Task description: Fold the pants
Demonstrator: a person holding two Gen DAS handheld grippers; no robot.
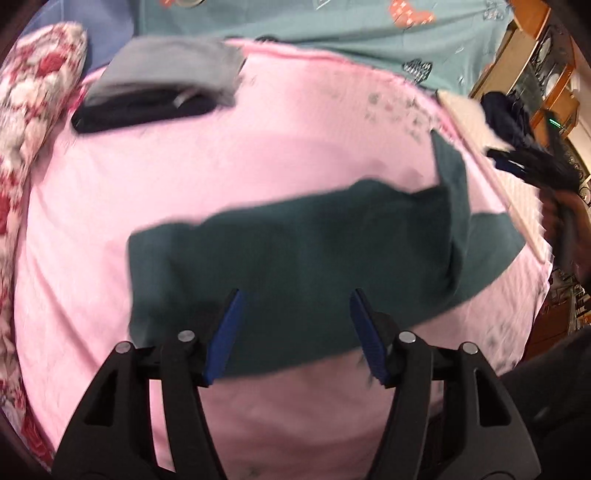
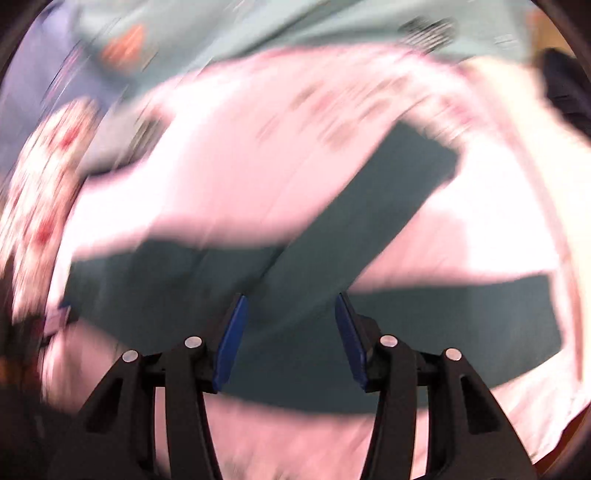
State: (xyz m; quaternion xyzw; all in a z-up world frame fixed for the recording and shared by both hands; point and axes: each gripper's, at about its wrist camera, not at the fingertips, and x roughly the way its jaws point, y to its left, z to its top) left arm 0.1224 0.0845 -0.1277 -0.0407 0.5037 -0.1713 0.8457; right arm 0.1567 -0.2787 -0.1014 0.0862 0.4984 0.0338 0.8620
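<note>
Dark green pants point(image 1: 295, 258) lie spread across a pink sheet point(image 1: 221, 162), waist end to the left, one leg bent up at the right. My left gripper point(image 1: 295, 295) is open and empty, above the pants' near edge. My right gripper point(image 1: 517, 162) shows at the right edge of the left wrist view; its state there is unclear. In the blurred right wrist view the pants point(image 2: 295, 314) lie with two legs splaying right, and the right gripper point(image 2: 290, 299) is open and empty above them.
A stack of folded grey and dark clothes point(image 1: 162, 85) sits at the sheet's far left. A floral pillow point(image 1: 33, 122) lies at the left. A teal patterned bedcover point(image 1: 332, 26) lies beyond. Wooden shelving point(image 1: 535, 74) stands at the right.
</note>
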